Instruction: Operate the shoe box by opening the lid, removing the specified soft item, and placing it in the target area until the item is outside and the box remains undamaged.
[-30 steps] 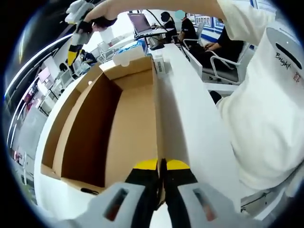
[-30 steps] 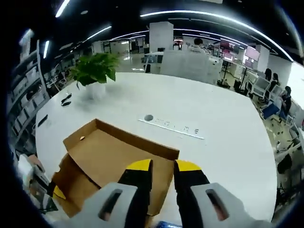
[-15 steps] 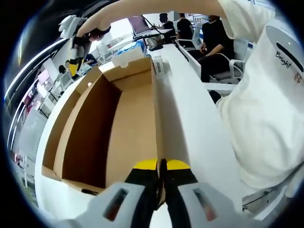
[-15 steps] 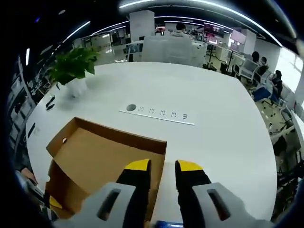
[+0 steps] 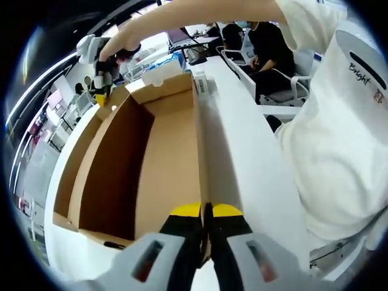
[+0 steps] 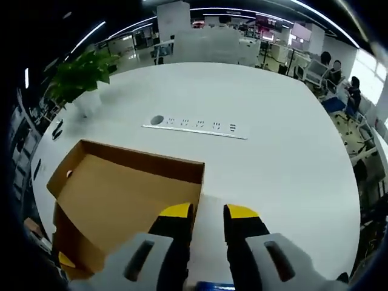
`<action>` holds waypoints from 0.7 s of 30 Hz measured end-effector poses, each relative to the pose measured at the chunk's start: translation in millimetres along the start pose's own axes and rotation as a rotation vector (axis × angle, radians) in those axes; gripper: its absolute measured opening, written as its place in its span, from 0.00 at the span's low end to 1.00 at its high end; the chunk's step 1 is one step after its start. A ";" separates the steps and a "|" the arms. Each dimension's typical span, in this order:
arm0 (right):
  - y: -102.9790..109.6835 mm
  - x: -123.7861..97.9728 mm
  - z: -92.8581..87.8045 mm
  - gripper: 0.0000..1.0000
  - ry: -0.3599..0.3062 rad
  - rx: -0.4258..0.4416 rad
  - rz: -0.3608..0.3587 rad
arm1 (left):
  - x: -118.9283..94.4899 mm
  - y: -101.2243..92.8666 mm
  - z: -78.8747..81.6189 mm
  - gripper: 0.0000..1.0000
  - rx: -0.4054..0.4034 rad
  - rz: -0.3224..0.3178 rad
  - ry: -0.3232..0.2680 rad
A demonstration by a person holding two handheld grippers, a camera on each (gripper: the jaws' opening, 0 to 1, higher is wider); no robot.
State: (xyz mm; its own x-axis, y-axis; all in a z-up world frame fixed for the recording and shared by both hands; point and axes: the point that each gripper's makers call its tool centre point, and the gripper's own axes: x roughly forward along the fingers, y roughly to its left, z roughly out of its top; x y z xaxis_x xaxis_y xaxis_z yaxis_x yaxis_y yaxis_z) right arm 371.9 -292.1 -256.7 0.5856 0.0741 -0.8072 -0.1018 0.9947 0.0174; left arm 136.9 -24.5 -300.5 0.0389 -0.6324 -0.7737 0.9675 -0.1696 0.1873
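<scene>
The brown cardboard shoe box [image 5: 163, 157] lies open on the white table [image 5: 248, 163], and its inside shows bare cardboard. My left gripper [image 5: 205, 211] is shut on the top edge of the box's right-hand wall. A hand holds my right gripper [image 5: 100, 94] above the box's far left corner, yellow tips pointing down. In the right gripper view the box [image 6: 115, 200] lies below, and my right gripper [image 6: 209, 212] hangs over its edge, jaws a little apart with nothing between them. The left gripper's yellow tip [image 6: 66, 259] shows at the box's lower left.
A white power strip [image 6: 194, 127] lies on the table [image 6: 273, 151] beyond the box, and a potted plant [image 6: 82, 76] stands at the far left. A person in a white shirt [image 5: 333, 139] stands close at the right. Seated people and office chairs [image 5: 267, 54] lie beyond.
The right gripper has come down from high above toward the box's far left corner. Its view has swung closer over the box. The left gripper keeps its hold, unmoved.
</scene>
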 end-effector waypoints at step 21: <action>17.7 29.0 -20.1 0.03 0.086 -0.086 -0.044 | 0.6 0.1 0.8 0.02 0.009 -0.005 -0.002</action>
State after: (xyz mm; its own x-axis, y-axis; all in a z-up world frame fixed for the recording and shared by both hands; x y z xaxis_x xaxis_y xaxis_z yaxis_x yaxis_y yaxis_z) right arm 370.9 -273.8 -291.6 0.5199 0.0201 -0.8540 -0.1480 0.9867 -0.0669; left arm 136.8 -25.5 -300.4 0.0335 -0.6332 -0.7733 0.9654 -0.1798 0.1891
